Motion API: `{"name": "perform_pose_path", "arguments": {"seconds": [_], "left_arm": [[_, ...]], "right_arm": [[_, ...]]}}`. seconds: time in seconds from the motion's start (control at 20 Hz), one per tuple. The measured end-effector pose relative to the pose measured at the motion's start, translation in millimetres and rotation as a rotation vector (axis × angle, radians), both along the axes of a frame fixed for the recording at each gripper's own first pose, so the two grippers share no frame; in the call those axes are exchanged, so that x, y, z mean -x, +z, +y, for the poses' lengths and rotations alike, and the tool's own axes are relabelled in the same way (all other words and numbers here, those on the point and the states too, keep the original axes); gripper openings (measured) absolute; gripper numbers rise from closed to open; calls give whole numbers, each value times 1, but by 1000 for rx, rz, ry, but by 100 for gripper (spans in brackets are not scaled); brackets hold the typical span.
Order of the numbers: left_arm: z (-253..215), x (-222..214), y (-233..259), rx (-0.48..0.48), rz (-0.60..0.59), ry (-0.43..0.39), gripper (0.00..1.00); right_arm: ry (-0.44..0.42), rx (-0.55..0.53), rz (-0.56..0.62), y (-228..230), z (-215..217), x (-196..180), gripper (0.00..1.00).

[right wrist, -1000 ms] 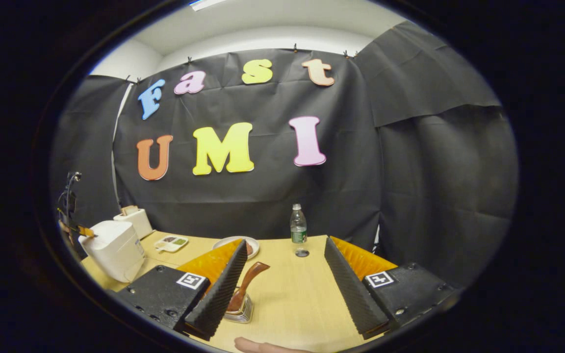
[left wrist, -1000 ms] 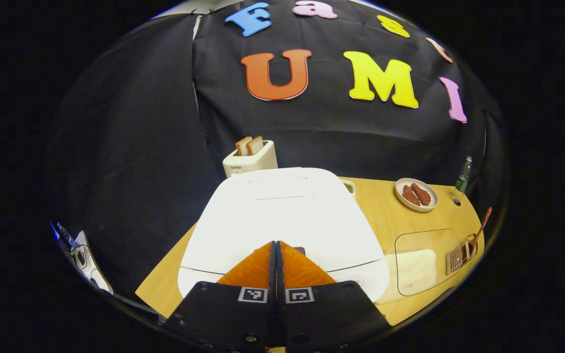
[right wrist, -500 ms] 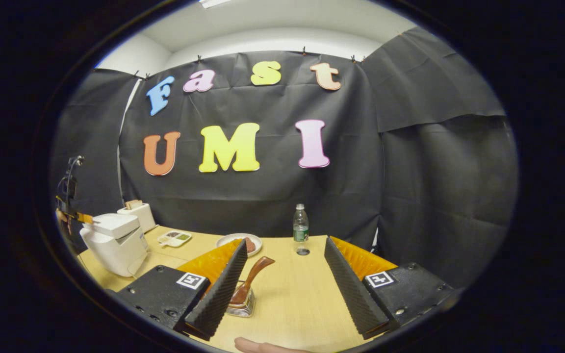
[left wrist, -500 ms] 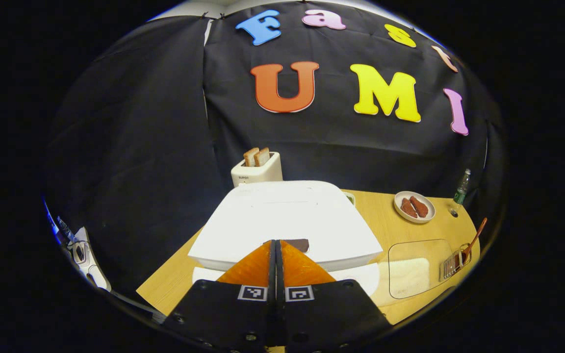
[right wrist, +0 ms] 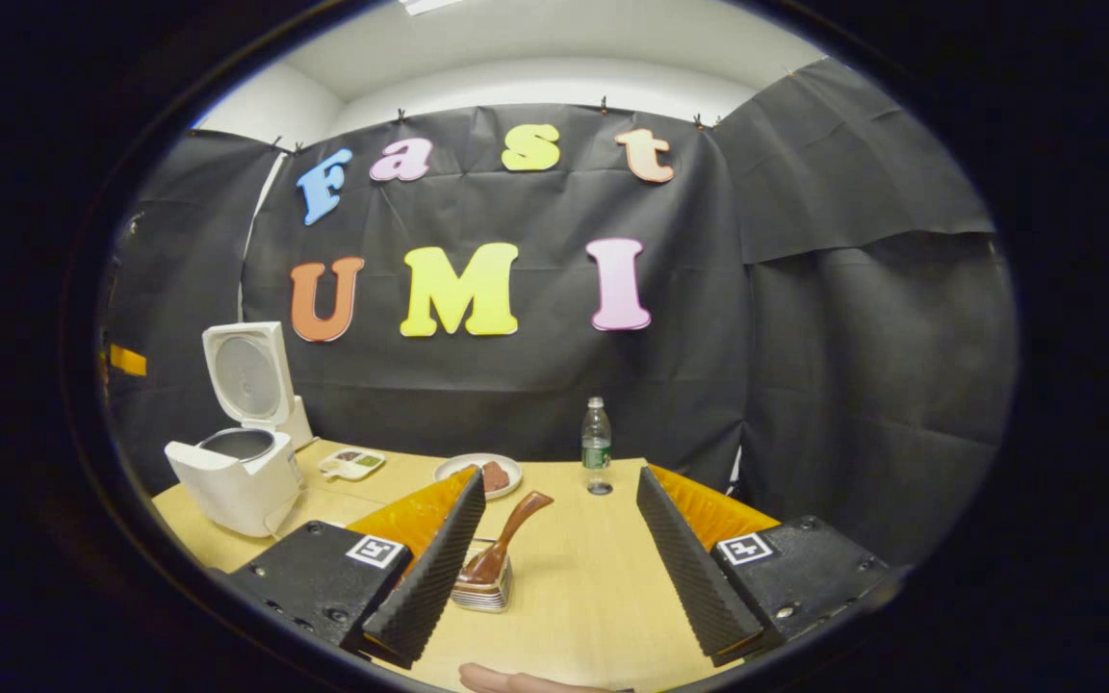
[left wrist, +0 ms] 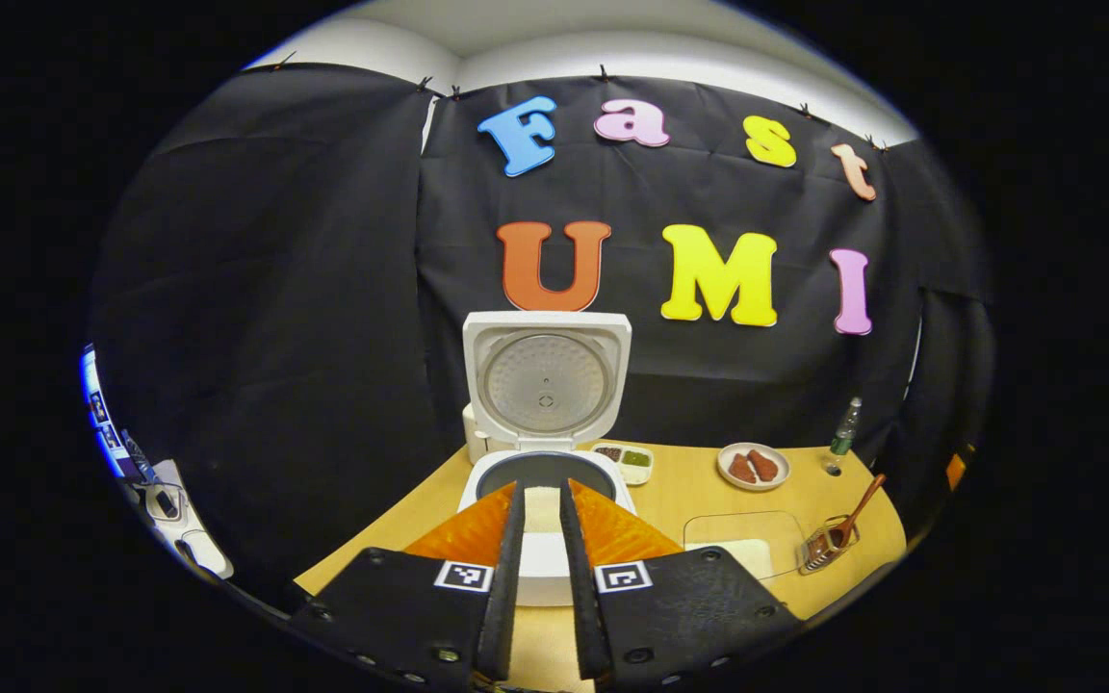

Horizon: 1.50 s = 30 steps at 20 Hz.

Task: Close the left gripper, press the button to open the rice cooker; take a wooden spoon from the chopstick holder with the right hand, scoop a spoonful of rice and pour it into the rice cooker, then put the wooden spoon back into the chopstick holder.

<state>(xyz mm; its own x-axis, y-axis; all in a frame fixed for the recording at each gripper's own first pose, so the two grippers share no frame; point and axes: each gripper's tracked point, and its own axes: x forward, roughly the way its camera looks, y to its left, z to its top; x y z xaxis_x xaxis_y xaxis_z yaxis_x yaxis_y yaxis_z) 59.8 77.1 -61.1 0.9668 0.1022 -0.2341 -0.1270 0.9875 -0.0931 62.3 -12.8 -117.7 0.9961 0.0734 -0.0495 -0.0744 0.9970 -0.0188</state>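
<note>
The left gripper [left wrist: 542, 515] has its two fingers close together with a thin gap. The right gripper [right wrist: 559, 534] holds its fingers wide apart.

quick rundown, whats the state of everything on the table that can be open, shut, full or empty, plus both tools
white rice cooker: lid up, inner pot exposed
brown wooden spoon: standing tilted in the holder
clear chopstick holder: holds the spoon
clear rice container: white rice inside
plastic water bottle: upright, cap lying beside it
round white plate: two red-brown pieces on it
left tool: narrow gap, nothing held
right tool: open wide, empty
</note>
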Motion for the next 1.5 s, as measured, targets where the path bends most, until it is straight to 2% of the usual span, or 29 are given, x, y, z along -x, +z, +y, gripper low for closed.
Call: {"name": "perform_pose_path", "arguments": {"seconds": [0.15,0.3,0.5,0.65,0.95,1.15,1.4,1.5], "left_arm": [[-9,26,18,-1,-42,-36,47],[-12,49,33,-13,-109,-28,98],[-14,75,46,-55,-215,5,97],[-29,92,46,-76,-249,-15,96],[-58,118,32,-121,-276,-34,96],[-78,135,26,-104,-296,-67,95],[-68,146,8,-89,-265,-72,95],[-59,146,2,-82,-250,-62,95]], "right_arm": [[-10,-5,18,-9,-1,-2,100],[-3,-18,40,-20,5,-11,100],[-10,-33,67,-39,11,-30,99],[-8,-48,60,-51,18,-48,99],[9,-120,119,-91,40,-95,100],[16,-192,204,-125,53,-129,99],[56,-245,312,-160,76,-161,100],[33,-283,344,-170,76,-170,100]]}}
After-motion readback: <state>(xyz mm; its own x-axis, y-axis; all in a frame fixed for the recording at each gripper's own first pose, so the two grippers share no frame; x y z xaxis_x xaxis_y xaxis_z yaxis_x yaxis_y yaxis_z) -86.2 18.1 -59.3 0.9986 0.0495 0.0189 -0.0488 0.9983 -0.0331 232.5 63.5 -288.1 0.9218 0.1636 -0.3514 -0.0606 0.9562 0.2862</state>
